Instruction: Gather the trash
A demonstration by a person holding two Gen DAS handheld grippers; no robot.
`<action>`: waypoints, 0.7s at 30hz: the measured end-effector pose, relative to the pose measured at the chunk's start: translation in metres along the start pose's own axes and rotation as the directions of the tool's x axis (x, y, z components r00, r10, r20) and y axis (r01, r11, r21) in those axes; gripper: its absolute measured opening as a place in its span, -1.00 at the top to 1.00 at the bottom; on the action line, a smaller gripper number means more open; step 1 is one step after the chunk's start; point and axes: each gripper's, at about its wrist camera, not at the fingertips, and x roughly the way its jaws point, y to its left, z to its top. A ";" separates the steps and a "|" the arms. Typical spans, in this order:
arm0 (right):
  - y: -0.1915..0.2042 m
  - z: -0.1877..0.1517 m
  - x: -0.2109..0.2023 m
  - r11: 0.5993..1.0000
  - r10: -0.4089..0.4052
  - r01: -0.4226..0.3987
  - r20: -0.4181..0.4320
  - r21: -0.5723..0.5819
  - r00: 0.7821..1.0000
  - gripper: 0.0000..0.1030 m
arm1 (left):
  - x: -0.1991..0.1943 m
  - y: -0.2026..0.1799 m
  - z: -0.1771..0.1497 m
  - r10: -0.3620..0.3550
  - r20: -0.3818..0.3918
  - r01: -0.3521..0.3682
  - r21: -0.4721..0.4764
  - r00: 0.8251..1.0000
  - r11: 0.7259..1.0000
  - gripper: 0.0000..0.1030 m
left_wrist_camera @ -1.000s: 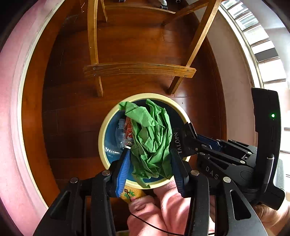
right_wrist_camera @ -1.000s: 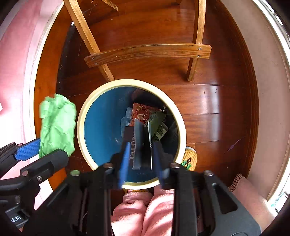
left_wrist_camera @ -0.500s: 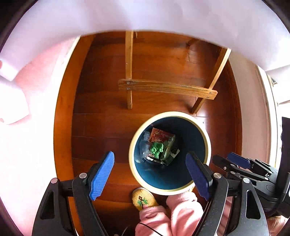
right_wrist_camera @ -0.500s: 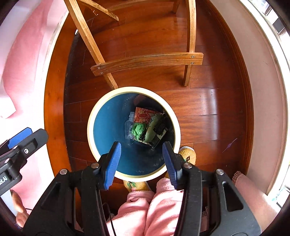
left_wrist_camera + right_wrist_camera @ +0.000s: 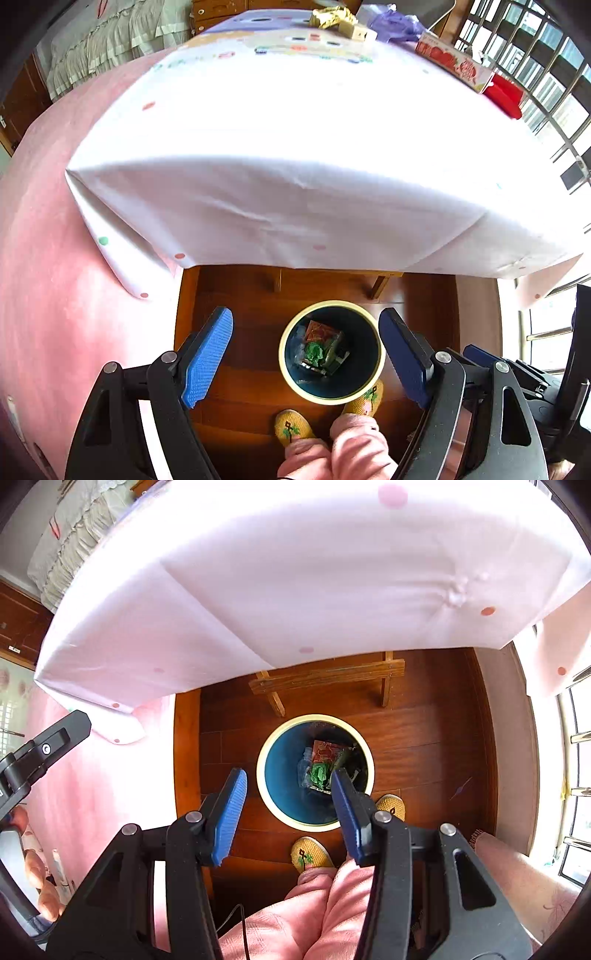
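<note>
Left wrist view looks down past the near edge of a table draped in a white polka-dot tablecloth (image 5: 288,155). At the table's far edge lie a crumpled yellow wrapper (image 5: 330,15), a purple plastic bag (image 5: 397,22) and a red-printed carton (image 5: 452,61), with a red object (image 5: 504,94) just beside the carton toward the far right corner. Below the overhanging cloth, on the wooden floor (image 5: 243,295), stands a round trash bin (image 5: 286,363) with a cream rim and a blue inside. At its bottom sits the crumpled green trash (image 5: 314,350), touching a red printed packet (image 5: 319,330) and what looks like a clear plastic bottle, too small to be sure of. The left gripper (image 5: 306,360) hangs above the bin with its blue-padded fingers (image 5: 207,360) spread wide and nothing between them. A person's yellow embroidered slippers (image 5: 291,430) stand at the bin's near side, one touching the rim, with pink trouser legs (image 5: 340,450) above them.

From the right wrist view, the right gripper (image 5: 286,808) also hangs over the floor near the bin's left rim, its fingers (image 5: 229,816) parted a fair way and holding nothing. A wooden crossbar of the table frame (image 5: 327,677) shows under the cloth, just beyond the bin. At the left edge a hand (image 5: 37,882) grips the black handle of the other tool.
</note>
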 end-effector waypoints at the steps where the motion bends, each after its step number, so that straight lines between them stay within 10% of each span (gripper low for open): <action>1: 0.004 0.001 -0.015 1.000 0.004 -0.004 0.018 0.000 1.000 0.14 | -0.017 -0.002 0.005 -0.005 0.018 0.005 0.009 1.000 1.000 -0.61; 21: 0.015 0.048 -0.232 0.999 -0.032 0.039 0.414 -0.010 0.910 0.13 | -0.183 -0.058 0.083 -0.105 0.185 0.074 0.165 0.977 0.984 -0.60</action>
